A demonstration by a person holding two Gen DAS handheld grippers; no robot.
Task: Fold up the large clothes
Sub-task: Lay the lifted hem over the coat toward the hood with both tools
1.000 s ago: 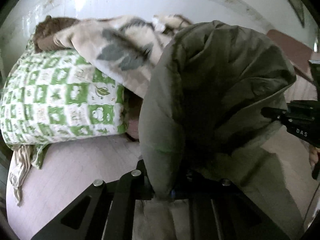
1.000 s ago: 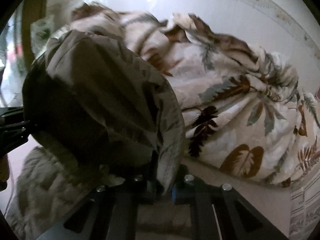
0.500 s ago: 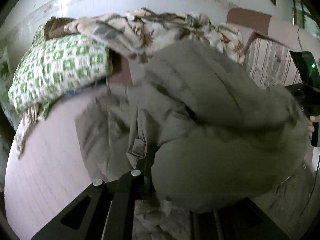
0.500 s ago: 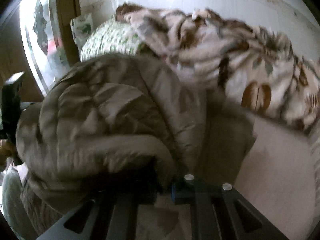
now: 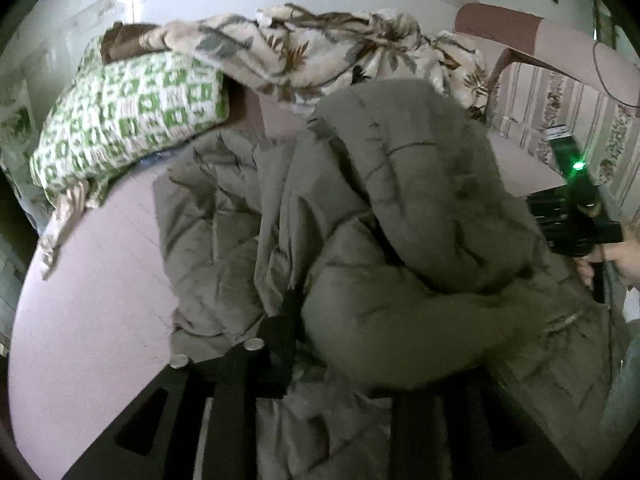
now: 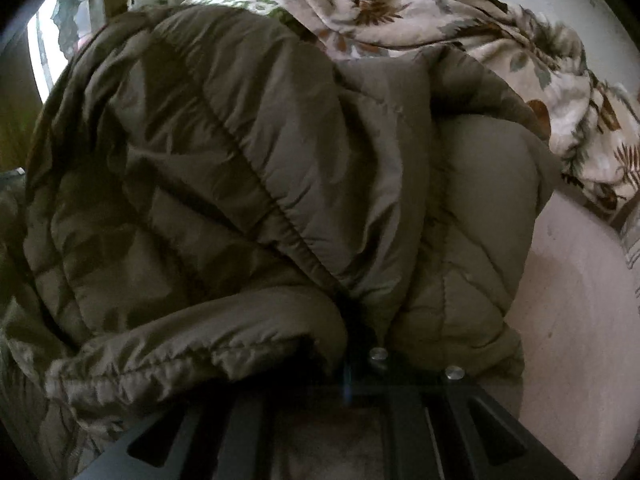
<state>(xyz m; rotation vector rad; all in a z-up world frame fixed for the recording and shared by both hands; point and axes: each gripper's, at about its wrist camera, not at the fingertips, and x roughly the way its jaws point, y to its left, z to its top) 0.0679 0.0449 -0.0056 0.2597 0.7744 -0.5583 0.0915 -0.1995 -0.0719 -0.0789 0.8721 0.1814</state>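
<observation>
Olive puffer jacket [image 5: 400, 240] is heaped on the pink bed [image 5: 88, 300], doubled over itself, filling the centre of both wrist views. Left tongs [image 5: 296, 320] at 6 o'clock, jaws opening, jacket fabric still between them. Right tongs [image 6: 360, 344] at 6 o'clock, clamped tight on a jacket fold; fingertips buried in fabric. Green checked pillow [image 5: 124, 120] at 10 o'clock of the jacket, leaf-print blanket [image 5: 340, 52] at 12. A hand [image 5: 616, 264] grips the other tool at 3 o'clock.
</observation>
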